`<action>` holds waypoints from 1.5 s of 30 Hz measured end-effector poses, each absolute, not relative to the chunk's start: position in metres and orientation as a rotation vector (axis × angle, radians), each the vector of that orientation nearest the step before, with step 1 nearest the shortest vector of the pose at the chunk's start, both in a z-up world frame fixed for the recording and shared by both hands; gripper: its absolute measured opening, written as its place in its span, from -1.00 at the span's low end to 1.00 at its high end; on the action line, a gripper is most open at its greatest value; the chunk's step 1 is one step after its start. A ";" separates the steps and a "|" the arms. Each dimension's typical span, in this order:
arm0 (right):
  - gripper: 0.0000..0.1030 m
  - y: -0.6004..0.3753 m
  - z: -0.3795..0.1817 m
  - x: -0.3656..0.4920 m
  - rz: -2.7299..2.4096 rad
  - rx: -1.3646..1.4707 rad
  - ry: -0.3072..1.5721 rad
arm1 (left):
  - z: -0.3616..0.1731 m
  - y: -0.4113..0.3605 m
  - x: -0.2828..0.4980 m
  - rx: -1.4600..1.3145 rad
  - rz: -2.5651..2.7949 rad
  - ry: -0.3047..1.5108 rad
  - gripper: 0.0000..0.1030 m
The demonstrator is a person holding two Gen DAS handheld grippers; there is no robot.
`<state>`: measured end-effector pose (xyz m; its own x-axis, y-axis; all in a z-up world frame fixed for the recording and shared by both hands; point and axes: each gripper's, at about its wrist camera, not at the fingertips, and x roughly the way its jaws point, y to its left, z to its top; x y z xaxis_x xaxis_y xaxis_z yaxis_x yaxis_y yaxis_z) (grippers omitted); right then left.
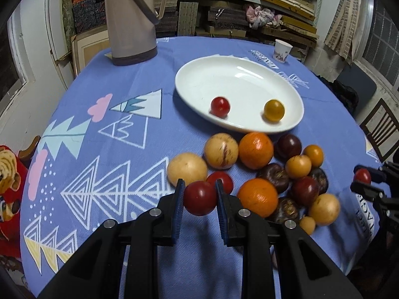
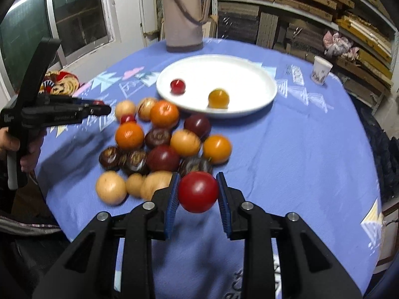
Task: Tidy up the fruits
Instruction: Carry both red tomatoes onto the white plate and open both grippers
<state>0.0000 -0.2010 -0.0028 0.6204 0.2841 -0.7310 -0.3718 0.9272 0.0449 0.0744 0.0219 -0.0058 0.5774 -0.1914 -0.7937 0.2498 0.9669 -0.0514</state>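
While each hand-held gripper, left (image 1: 199, 194) and right (image 2: 198, 190), is clamped on a red fruit at lower centre, both should be carried level over the pile (image 1: 269, 174) to the white plate (image 1: 199, 74) at upper centre on the desk (image 1: 99, 87).

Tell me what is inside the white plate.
Inside the white plate lie two small fruits, apart from each other: a red one and a yellow-orange one. The rest of its surface shows bare; only the patches beneath the two fruits are covered.
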 end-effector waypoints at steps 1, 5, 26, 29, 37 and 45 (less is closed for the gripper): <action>-0.44 -0.202 0.001 0.003 0.380 -0.104 0.810 | -0.004 0.021 0.076 0.066 -0.265 0.918 -0.52; -0.44 -0.203 0.017 0.019 0.390 -0.064 0.773 | 0.008 0.014 0.086 0.063 -0.269 0.890 -0.52; -0.43 -0.197 -0.009 0.183 0.353 0.107 0.894 | -0.006 -0.036 0.214 0.046 -0.246 0.949 -0.52; -0.43 -0.199 -0.015 0.195 0.343 0.117 0.902 | -0.011 -0.035 0.227 0.031 -0.236 0.968 -0.52; -0.41 -0.193 -0.029 0.212 0.326 0.123 0.935 | -0.024 -0.038 0.244 0.044 -0.209 0.993 -0.51; -0.05 -0.192 -0.028 0.211 0.307 0.114 0.920 | -0.027 -0.034 0.247 0.047 -0.159 0.994 0.25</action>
